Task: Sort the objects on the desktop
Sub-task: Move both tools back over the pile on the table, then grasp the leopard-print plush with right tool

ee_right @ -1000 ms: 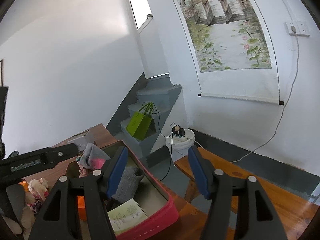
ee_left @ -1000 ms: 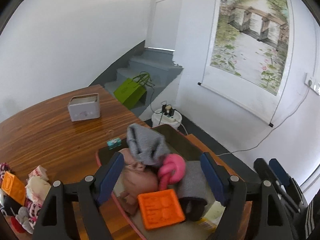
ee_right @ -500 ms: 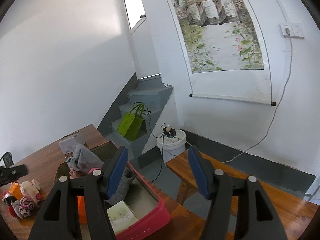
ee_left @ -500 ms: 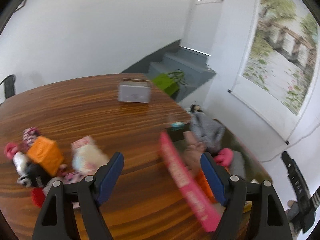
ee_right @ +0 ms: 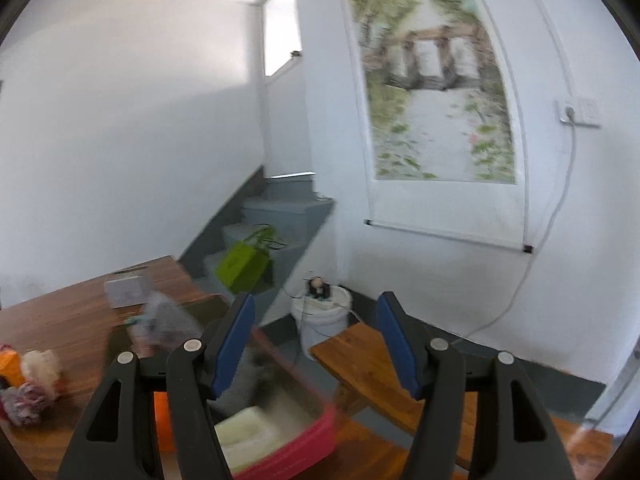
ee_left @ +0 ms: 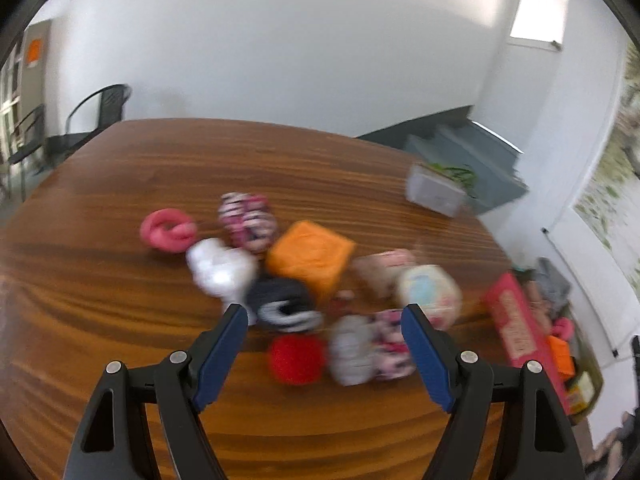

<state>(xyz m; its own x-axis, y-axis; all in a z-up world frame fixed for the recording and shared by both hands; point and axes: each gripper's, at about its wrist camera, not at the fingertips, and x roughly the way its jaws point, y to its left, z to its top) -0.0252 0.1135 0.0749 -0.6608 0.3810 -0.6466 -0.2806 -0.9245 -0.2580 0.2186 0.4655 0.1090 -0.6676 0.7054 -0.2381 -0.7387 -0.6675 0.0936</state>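
In the blurred left wrist view a pile of soft toys lies on the wooden table (ee_left: 120,184): an orange cube (ee_left: 310,256), a pink knot (ee_left: 168,231), a white plush (ee_left: 220,270), a black-and-white item (ee_left: 282,306), a red ball (ee_left: 296,359) and a patterned plush (ee_left: 372,346). My left gripper (ee_left: 324,322) is open and empty just above the pile's near side. The pink bin (ee_left: 520,330) with sorted items stands at the right. My right gripper (ee_right: 314,322) is open and empty above the pink bin (ee_right: 288,452).
A grey box (ee_left: 436,194) stands at the table's far right. A black chair (ee_left: 94,120) is behind the table. A wooden bench (ee_right: 368,360), a white bucket (ee_right: 322,320) and a green bag (ee_right: 244,266) on the stairs are beyond the table edge.
My left gripper has swung left from over the bin to over the toy pile. My right gripper has shifted slightly; its view is now blurred.
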